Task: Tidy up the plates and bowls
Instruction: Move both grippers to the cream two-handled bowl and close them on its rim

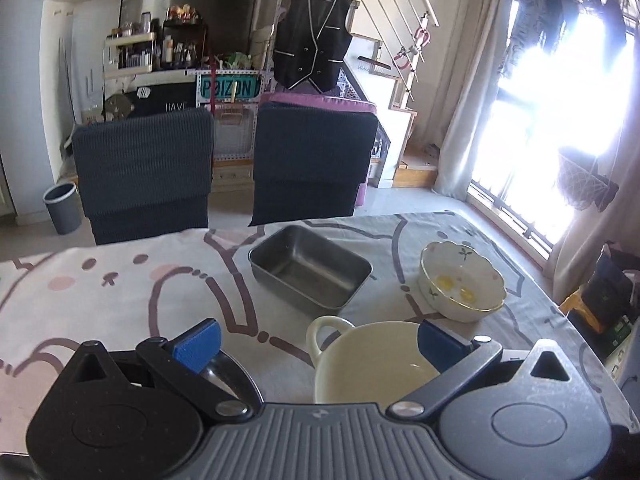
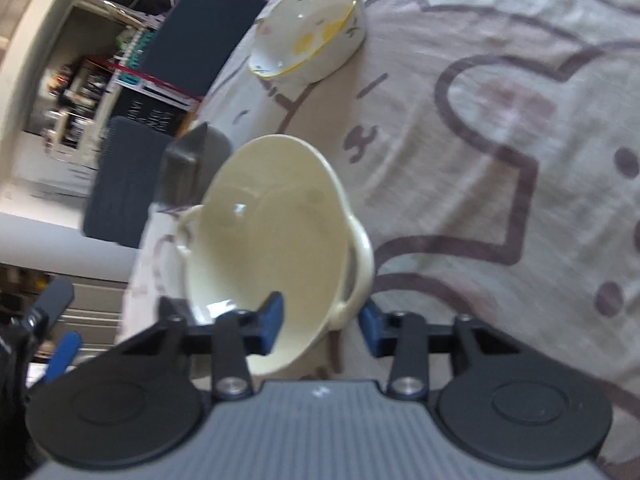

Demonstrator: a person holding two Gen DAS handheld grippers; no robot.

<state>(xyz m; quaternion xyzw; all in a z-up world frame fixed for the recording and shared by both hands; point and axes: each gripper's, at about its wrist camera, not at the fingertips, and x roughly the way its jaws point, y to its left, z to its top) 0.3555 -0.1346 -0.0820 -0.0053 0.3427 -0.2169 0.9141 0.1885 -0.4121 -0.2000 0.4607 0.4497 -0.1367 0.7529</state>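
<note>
- My right hand-held gripper (image 2: pixel 320 326) grips the rim of the cream two-handled bowl (image 2: pixel 264 240), its handles lying across the fingers; the floral bowl (image 2: pixel 308 28) lies ahead, toward the counter's far edge.
- My left hand-held gripper (image 1: pixel 318 340) is wide and holds nothing; only its view shows the steel tray (image 1: pixel 310 270).

cream bowl (image 2: pixel 272 232): glossy ceramic | tray (image 1: pixel 310 270): brushed metal | tablecloth (image 1: pixel 120 288): matt cloth
</note>
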